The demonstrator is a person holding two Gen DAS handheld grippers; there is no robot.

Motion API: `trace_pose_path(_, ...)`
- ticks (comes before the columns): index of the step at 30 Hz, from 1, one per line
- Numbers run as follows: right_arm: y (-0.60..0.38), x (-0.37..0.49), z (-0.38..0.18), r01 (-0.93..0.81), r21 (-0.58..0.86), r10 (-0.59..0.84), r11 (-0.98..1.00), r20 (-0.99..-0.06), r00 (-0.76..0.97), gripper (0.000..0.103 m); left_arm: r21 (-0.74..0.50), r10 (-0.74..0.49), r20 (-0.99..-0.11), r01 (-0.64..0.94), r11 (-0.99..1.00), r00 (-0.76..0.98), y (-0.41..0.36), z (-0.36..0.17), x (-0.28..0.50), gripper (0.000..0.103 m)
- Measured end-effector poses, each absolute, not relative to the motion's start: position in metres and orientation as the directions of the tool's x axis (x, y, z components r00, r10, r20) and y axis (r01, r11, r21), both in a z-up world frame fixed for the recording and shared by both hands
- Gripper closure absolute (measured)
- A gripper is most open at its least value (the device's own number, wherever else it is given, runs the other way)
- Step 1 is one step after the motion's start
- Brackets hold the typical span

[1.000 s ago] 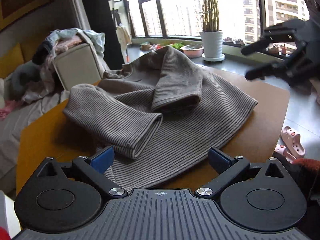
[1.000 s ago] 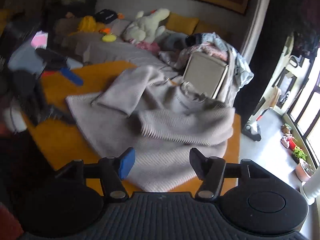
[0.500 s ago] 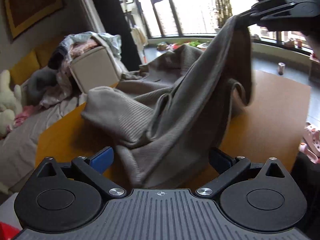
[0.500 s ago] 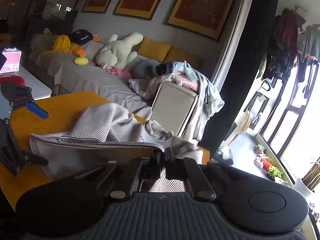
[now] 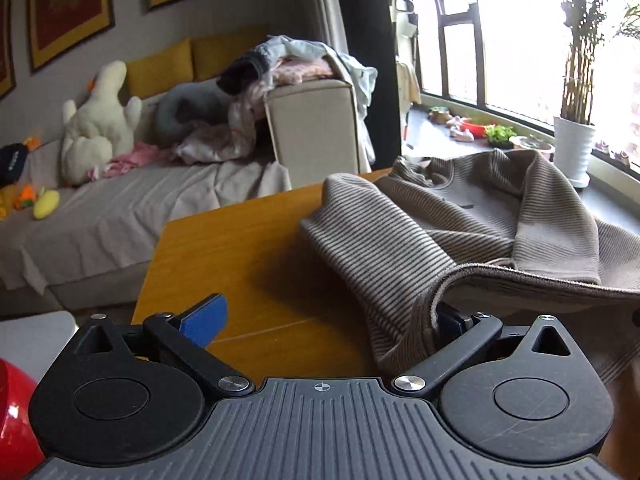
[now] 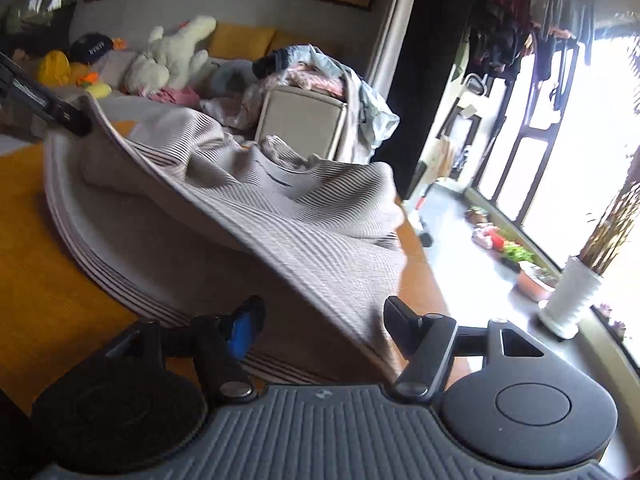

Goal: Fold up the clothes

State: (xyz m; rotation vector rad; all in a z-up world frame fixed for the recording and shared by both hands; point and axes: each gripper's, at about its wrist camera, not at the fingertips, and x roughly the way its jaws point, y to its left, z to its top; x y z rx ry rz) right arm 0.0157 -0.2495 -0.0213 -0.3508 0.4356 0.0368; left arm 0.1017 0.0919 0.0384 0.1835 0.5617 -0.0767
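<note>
A brown striped sweater (image 5: 460,236) lies rumpled on the orange wooden table (image 5: 240,248); it also shows in the right wrist view (image 6: 280,216). My left gripper (image 5: 324,316) is open, its blue left pad bare, and the sweater's hem drapes over its right finger. My right gripper (image 6: 320,316) is open with the hem lying between its fingers. In the right wrist view the left gripper's finger (image 6: 44,100) lifts the hem's far corner.
A sofa (image 5: 120,208) with a plush toy (image 5: 100,120) and a pile of clothes (image 5: 288,64) stands beyond the table. A white plant pot (image 5: 572,148) is on the window ledge. A red object (image 5: 12,412) is at the lower left.
My right gripper, shut on the hem half a second ago, has opened. My left gripper has moved under the hem, which now hangs over its right finger, and has turned toward the sofa.
</note>
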Motion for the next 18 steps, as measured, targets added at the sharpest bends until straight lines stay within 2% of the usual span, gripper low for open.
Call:
trace_pose_path(2, -0.271, 0.019, -0.014, -0.064, -0.313, -0.081, 0.948, -0.43, 0.899, 0.05, 0.168, 0.007, -0.541, 0.1, 0.981, 0.841, 0.1, 0.038, 0.097, 0.0)
trace_pose_path(6, -0.297, 0.001, -0.013, -0.147, -0.284, -0.014, 0.947, -0.495, 0.869, 0.034, 0.135, -0.007, -0.59, 0.107, 0.985, 0.808, 0.129, 0.035, 0.074, 0.0)
trace_pose_path(11, -0.301, -0.035, -0.003, -0.289, -0.295, 0.103, 0.911, -0.515, 0.851, 0.024, 0.193, -0.085, -0.651, 0.273, 0.942, 0.754, 0.117, 0.024, 0.034, 0.0)
trace_pose_path(14, -0.304, -0.05, 0.013, -0.375, -0.275, 0.189, 0.885, -0.525, 0.83, 0.019, 0.119, -0.194, -0.656, 0.354, 0.928, 0.729, 0.114, 0.036, 0.022, 0.0)
trace_pose_path(18, -0.312, -0.059, 0.037, -0.482, -0.24, 0.299, 0.843, -0.536, 0.789, 0.017, 0.025, -0.286, -0.599, 0.374, 0.927, 0.748, 0.113, 0.065, 0.021, 0.0)
